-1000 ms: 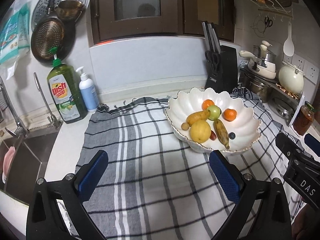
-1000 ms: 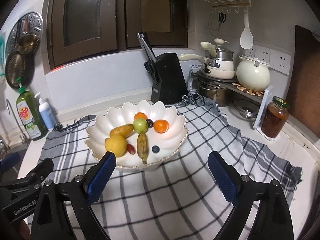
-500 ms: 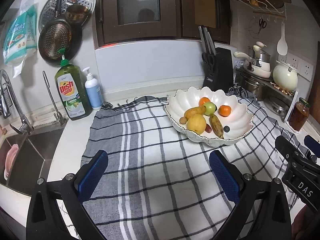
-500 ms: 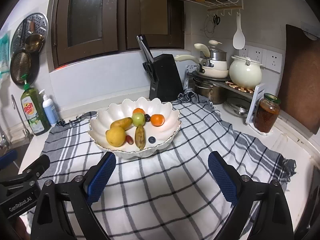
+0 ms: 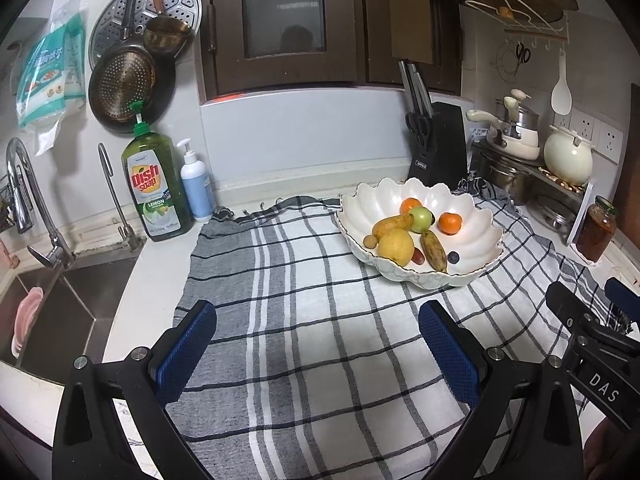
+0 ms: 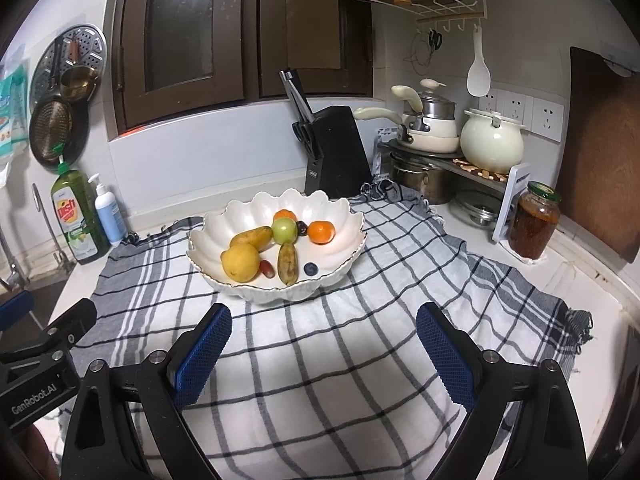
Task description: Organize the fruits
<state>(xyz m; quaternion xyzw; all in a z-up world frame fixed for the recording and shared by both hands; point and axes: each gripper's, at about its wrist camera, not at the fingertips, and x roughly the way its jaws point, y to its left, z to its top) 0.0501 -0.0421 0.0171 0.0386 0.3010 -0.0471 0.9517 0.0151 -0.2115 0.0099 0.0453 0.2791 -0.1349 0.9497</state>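
1. Both grippers have drawn back from the bowl (image 6: pixel 276 248) over the last second; it now sits smaller and farther off in each wrist view, and more checked cloth (image 5: pixel 304 320) shows ahead.
2. At the left, the left gripper (image 5: pixel 318 350) hovers over the cloth, its jaws wide and holding nothing.
3. To its right, the right gripper (image 6: pixel 322 350) hangs likewise, jaws wide and empty.
4. All the fruit lies in the scalloped white bowl on the cloth-covered table: lemon (image 6: pixel 241 262), green apple (image 6: pixel 285 231), two bananas, two tangerines, a blueberry (image 6: pixel 311 268).
5. The lemon looks firm and takes a grip across its middle; bananas are soft and bruise easily; the blueberry is tiny and likely to roll.
6. Ceramic chips, so the bowl wants gentle handling by its rim.
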